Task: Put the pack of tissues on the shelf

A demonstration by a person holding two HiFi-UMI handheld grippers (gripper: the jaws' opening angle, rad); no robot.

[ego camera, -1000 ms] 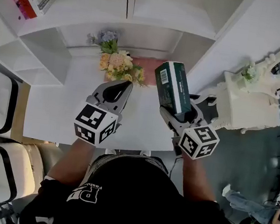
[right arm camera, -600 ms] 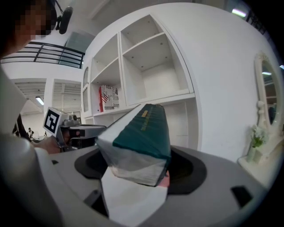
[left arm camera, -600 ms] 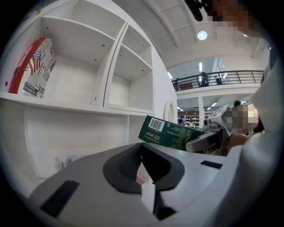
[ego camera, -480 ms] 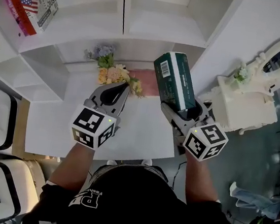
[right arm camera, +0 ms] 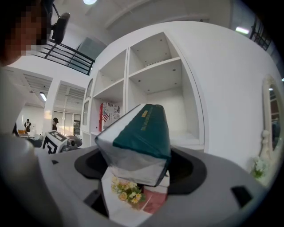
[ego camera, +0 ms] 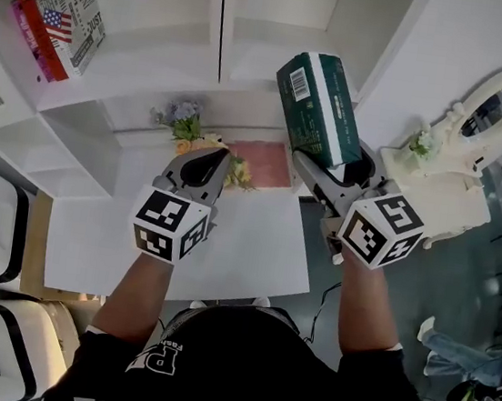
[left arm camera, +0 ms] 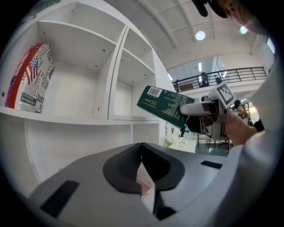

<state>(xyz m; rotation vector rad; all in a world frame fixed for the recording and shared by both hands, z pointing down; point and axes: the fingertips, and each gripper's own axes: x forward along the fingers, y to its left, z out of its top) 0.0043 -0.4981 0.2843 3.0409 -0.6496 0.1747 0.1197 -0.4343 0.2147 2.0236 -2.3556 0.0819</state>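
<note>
One pack of tissues (ego camera: 318, 108), clamped in right gripper (ego camera: 333, 166), held up before the shelf (ego camera: 219, 39), above the table (ego camera: 246, 240). Left gripper (ego camera: 211, 158): jaws together, empty. One book (ego camera: 62, 16) on the shelf.

- Left hand-held gripper (ego camera: 221, 156): jaws pressed together, nothing between them.
- Right hand-held gripper (ego camera: 338, 168): jaws wide, clamped on the pack of tissues (ego camera: 317, 103), reaching farther forward.
- Both bare forearms extended.
</note>
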